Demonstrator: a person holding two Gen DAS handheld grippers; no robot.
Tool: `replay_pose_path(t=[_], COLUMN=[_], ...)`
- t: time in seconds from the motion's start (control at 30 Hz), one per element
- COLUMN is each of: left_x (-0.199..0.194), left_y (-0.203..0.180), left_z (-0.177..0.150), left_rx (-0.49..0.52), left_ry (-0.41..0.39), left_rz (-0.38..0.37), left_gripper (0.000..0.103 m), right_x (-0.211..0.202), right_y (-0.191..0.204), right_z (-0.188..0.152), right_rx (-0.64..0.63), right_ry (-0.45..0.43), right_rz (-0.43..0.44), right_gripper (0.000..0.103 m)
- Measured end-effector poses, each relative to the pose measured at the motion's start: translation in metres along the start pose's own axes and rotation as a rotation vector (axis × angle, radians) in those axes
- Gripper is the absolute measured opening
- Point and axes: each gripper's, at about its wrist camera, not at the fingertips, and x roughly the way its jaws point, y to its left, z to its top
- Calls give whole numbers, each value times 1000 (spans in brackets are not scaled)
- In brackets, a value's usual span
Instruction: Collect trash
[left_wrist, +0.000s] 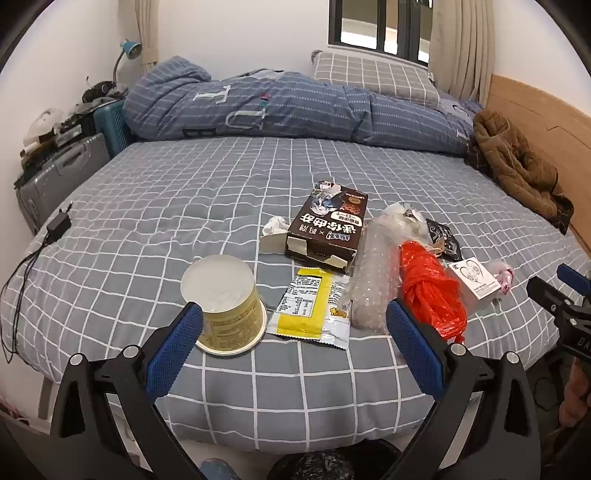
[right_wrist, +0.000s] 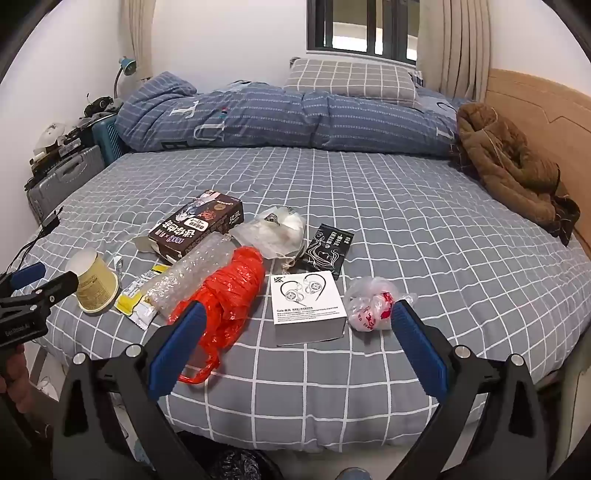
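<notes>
Both grippers sit low at the near edge of the bed, nothing between the fingers; left gripper (left_wrist: 294, 321) jaws spread wide, right gripper (right_wrist: 299, 321) jaws spread wide too.

Trash is strewn in a loose cluster on the grey checked bedsheet (left_wrist: 221, 192), near the foot edge:
- upturned yellow paper cup (left_wrist: 225, 302), rim down on the sheet, just past the left gripper's left finger pad (left_wrist: 177, 347); apart from it as far as I can tell
- yellow and white snack wrapper (left_wrist: 314, 306) flat, beside the cup
- brown cookie box (left_wrist: 327, 225) behind the wrapper, end flaps open; small crumpled white tissue (left_wrist: 275, 224) at its left side
- bubble wrap roll (left_wrist: 373, 273) lying beside the box, touching the red plastic bag (right_wrist: 225, 295); red bag is bunched, its handle loop hangs toward the bed edge
- clear crumpled bag (right_wrist: 275, 230) behind the red one; black sachet (right_wrist: 327, 245) to its right
- white earphone box (right_wrist: 308, 306) flat, straight ahead of the right gripper
- small knotted clear bag with red print (right_wrist: 371, 304) just beside the earphone box, close to the right finger

Elsewhere: blue quilt (left_wrist: 295, 107) and checked pillow (left_wrist: 373, 74) at the far side; brown jacket (right_wrist: 509, 162) by the wooden headboard (right_wrist: 535, 110); charger with cable (left_wrist: 57, 223) at the left edge; grey suitcase (left_wrist: 62, 173) beside the bed.
</notes>
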Motion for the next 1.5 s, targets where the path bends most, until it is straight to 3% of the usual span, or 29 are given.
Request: replay_pose_path(t=[0.27,1.5], left_x=[3,4], left_y=[11,7], left_z=[-3,0], left_rx=[-29,12], left_ry=[0,8], left_rz=[-3,31], left_gripper=[97,97], right_x=[3,7], right_y=[0,5], right_z=[-1,1], right_rx=[1,1], right_ry=[7,-5], right_rz=[1,-23], right_gripper=[96,96])
